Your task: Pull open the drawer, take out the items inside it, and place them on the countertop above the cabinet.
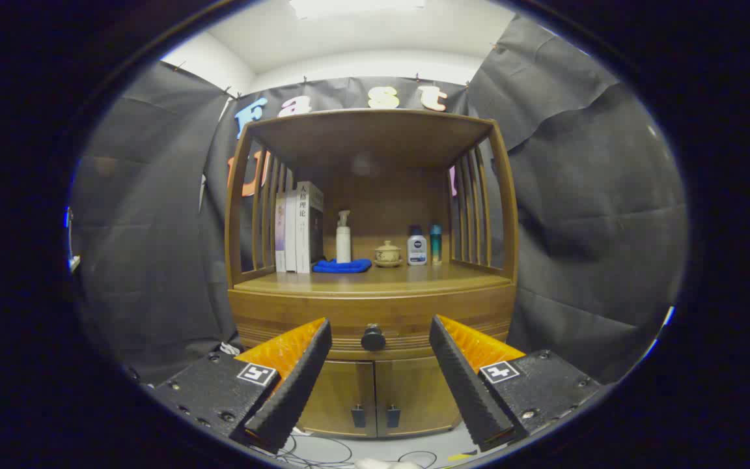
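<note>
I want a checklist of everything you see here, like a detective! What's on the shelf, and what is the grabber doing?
Surface: wooden countertop of the cabinet, bare along its front edge.
Job's things: drawer shut, with a dark round knob; its contents are hidden.
Clutter: books, spray bottle, blue cloth, small lidded pot, two small bottles, all at the back of the countertop.
Grippers: tool open, fingers apart, knob just ahead between them, untouched.
Cables: thin wires on the floor below the cabinet doors.
Surroundings: black cloth wall, white ceiling.
</note>
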{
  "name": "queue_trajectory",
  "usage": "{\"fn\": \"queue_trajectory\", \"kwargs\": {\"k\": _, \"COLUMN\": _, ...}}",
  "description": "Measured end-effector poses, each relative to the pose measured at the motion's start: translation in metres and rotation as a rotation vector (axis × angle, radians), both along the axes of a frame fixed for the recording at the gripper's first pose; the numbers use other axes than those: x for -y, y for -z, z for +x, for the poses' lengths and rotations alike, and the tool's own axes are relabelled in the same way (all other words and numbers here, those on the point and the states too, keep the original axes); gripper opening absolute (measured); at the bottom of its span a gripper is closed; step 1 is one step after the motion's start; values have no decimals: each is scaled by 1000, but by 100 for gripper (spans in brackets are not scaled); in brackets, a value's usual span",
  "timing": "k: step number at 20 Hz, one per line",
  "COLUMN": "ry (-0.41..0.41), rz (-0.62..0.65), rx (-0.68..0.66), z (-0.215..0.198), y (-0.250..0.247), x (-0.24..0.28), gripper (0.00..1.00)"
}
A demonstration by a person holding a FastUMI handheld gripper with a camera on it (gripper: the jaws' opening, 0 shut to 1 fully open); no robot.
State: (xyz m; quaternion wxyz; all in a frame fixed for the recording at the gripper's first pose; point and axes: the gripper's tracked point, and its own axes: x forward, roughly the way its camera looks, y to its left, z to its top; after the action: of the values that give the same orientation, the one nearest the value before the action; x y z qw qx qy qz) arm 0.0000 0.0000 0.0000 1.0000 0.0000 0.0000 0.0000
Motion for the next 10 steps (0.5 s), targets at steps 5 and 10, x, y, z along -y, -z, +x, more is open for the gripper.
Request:
{"fn": "queue_trajectory", "kwargs": {"k": 5, "ry": -3, "rz": -11, "rx": -4, "z": 0, "y": 2, "x": -1, "gripper": 99}}
{"fn": "queue_trajectory", "kwargs": {"k": 10, "ry": -15, "rz": -11, "rx": -29, "z": 9, "y": 11, "x": -4, "gripper": 99}}
